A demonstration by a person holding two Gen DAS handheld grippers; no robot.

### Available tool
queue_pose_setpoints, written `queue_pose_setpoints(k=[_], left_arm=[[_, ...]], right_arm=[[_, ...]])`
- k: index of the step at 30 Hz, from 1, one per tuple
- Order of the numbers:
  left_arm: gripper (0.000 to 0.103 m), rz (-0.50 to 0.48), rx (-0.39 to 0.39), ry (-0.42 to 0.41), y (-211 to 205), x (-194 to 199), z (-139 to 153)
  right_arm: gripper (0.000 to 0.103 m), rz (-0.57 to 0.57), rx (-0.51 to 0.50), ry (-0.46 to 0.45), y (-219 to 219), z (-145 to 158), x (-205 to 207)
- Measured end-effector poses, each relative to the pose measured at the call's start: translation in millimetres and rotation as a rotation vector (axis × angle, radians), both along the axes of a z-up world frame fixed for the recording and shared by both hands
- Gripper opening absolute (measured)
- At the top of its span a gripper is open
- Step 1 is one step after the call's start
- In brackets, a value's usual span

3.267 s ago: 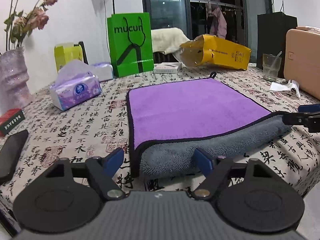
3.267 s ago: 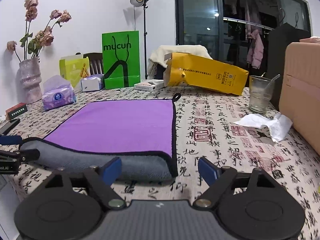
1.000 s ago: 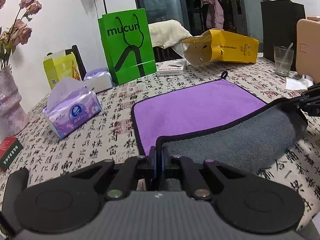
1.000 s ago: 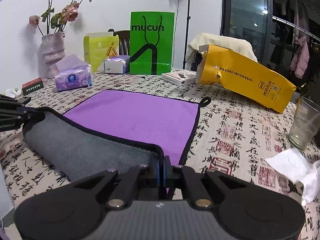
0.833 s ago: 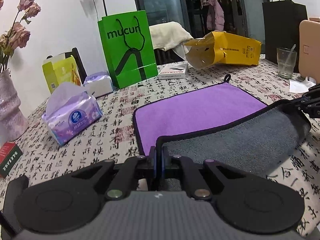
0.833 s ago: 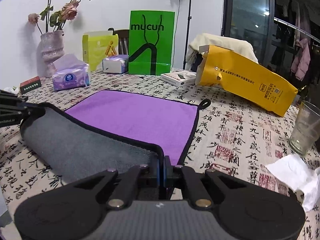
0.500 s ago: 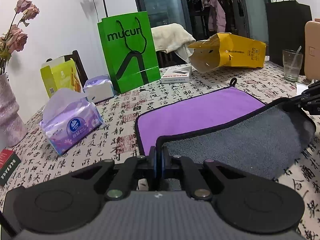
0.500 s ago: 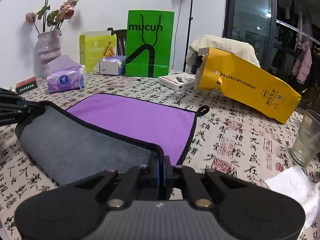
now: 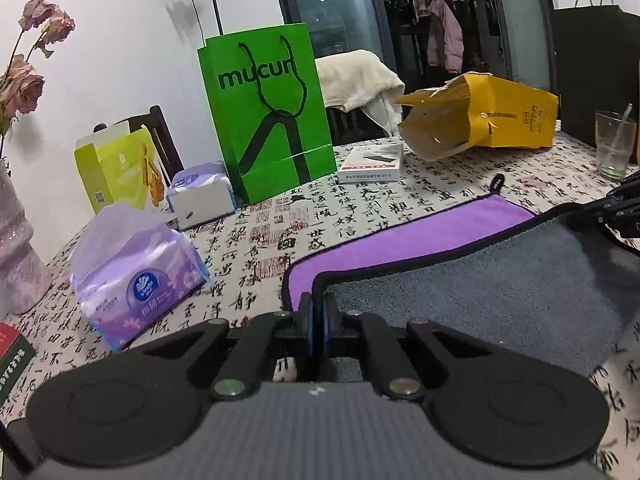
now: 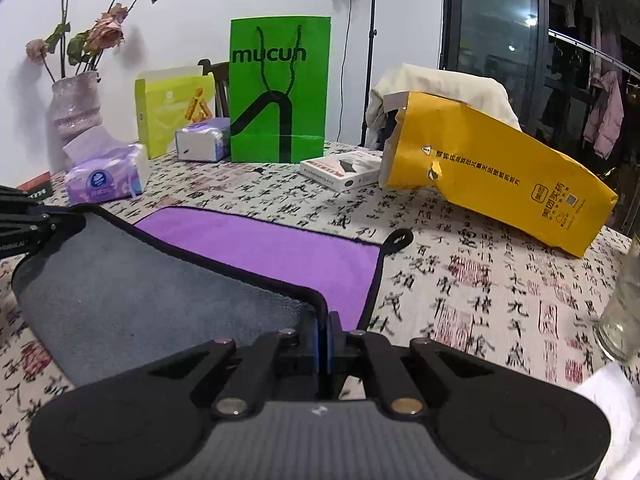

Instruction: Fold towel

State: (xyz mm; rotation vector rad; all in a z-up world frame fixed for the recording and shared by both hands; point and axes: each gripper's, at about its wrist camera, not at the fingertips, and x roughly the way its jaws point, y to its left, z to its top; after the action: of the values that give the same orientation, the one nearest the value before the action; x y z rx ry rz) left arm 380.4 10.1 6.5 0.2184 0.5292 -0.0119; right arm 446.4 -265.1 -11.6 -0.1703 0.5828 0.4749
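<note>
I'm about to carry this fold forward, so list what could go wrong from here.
1. The left gripper and right gripper each pinch only a corner of the towel; one might slip out.
2. The grey span sags between them, so the fold could land crooked or bunched.
3. The glass stands close beside the right gripper; a sideways swing might knock it.

Left tongs point(image 9: 316, 320) clamped on lifted grey-and-purple towel point(image 9: 480, 280) corner, green bag point(image 9: 268, 116) beyond.
</note>
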Motion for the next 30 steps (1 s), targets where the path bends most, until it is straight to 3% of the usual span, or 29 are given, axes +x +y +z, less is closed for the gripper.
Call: queue_pose_setpoints(k=[12, 30], left_arm=[[0.005, 0.009, 0.002, -0.004, 6, 48, -1], [0.005, 0.042, -0.046, 0.060, 24, 112, -15]], right_arm=[[0.004, -0.008, -0.015, -0.005, 7, -4, 50], [0.004, -0.030, -0.018, 0.011, 20, -16, 115]])
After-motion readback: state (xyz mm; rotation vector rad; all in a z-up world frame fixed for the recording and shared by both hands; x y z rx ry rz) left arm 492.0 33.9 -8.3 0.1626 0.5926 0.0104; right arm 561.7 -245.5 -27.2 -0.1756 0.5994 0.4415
